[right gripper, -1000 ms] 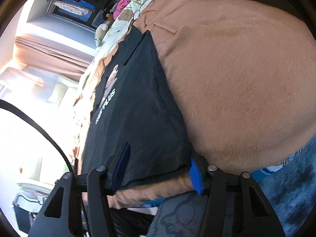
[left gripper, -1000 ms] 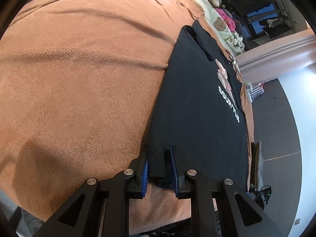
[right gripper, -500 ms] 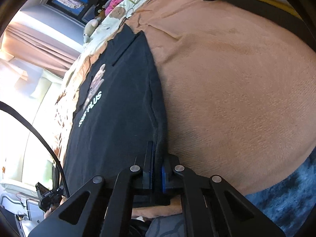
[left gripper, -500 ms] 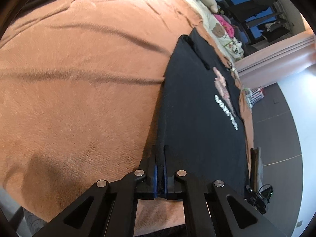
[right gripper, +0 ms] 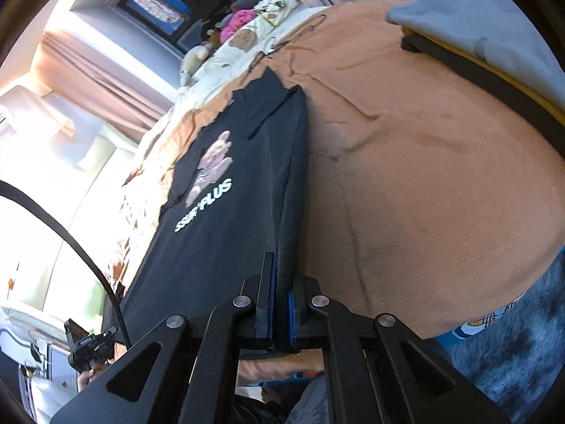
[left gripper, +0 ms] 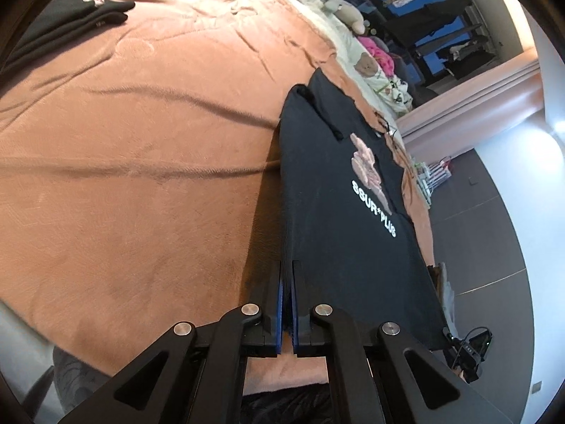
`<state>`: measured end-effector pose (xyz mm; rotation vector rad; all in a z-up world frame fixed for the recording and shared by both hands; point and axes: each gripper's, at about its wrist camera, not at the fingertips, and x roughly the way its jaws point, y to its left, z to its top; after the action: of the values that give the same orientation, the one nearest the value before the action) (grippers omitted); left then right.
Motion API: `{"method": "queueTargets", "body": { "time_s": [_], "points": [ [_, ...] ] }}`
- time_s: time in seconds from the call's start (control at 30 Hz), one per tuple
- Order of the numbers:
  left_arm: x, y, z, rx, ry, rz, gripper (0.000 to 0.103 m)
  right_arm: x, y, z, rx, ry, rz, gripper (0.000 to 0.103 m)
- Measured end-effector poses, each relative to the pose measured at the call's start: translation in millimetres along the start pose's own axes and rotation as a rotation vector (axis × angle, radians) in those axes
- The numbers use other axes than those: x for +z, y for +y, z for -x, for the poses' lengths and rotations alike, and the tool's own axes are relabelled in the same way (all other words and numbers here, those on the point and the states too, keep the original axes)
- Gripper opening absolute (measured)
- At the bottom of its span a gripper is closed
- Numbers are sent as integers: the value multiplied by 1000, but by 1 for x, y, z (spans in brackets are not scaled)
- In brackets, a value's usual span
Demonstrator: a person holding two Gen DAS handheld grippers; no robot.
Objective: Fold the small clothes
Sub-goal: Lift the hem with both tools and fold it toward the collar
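Observation:
A black T-shirt [left gripper: 335, 212] with a pink print and white lettering lies lengthwise on an orange blanket [left gripper: 123, 159]. My left gripper [left gripper: 287, 279] is shut on the shirt's near left hem corner, and the edge there is raised off the blanket. In the right wrist view the same black T-shirt [right gripper: 229, 212] stretches away from me. My right gripper [right gripper: 280, 275] is shut on its near right hem corner, with the right edge pulled up into a ridge.
Folded dark clothes [left gripper: 63, 24] lie at the far left of the bed. A stack of grey, yellow and black garments [right gripper: 494, 46] sits at the far right. Soft toys and pillows [left gripper: 367, 60] line the head end. A dark fluffy rug [right gripper: 512, 353] lies beside the bed.
Both grippers closed on the shirt's near hem corners, then rose. The shirt's near edges have lifted off the blanket with them.

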<state>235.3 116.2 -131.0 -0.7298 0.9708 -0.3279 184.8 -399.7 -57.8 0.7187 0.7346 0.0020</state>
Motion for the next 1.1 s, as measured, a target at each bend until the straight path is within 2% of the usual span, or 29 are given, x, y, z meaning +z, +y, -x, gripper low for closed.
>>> {"method": "queueTargets", "body": {
  "time_s": [0.6,1.1],
  "points": [
    [-25,-4,59,-42,-71,-29,3,-17,1,38,89,-36,52,2],
    [-90,-12,125,-75,-126,-88,3,-41,-21,90,158,-66,75,2]
  ]
}}
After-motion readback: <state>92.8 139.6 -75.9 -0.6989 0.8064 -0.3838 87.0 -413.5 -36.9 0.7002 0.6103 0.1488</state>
